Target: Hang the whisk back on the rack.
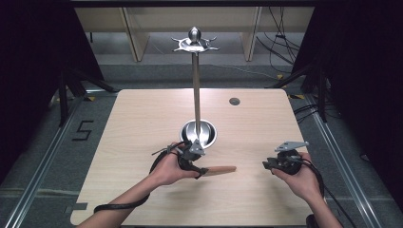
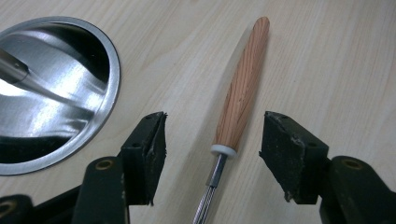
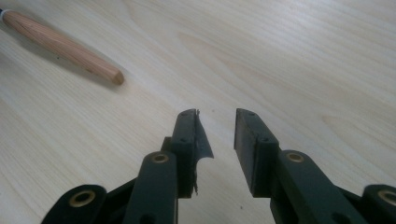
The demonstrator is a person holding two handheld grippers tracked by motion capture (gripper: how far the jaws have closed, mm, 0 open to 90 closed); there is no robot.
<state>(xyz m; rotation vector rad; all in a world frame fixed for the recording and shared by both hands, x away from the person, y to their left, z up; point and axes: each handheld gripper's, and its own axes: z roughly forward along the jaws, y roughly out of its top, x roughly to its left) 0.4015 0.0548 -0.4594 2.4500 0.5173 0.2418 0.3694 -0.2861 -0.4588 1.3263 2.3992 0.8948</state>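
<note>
Where it lies flat on the counter (image 1: 142, 118), just in front of the steel stand base (image 2: 51, 93), the item is a utensil with a wooden handle (image 2: 240, 88), a white collar (image 2: 224, 150) and a thin metal shank (image 2: 210, 196); its working end is out of sight.

Handling, as judged: light, rigid, not fragile. The tapered, smooth-finished handle is likely to slip a little under hard pads and to roll on the wood, being round in section.

Grip point: the thicker part of the handle just above the collar, where the taper is least and the balance is probably closest. The shank is too thin and slick for a sure hold.

Left hand-held gripper (image 2: 212, 154): released, jaws spread to either side of the collar and touching nothing; closing squarely across the grain should seat it.

Right hand-held gripper (image 3: 219, 135): jaws parted by a narrow gap, empty, resting low over bare counter, well apart from the handle's rounded tip (image 3: 114, 77).

Stand: tall pole (image 1: 196, 95) with hooked crown (image 1: 195, 43).
</note>
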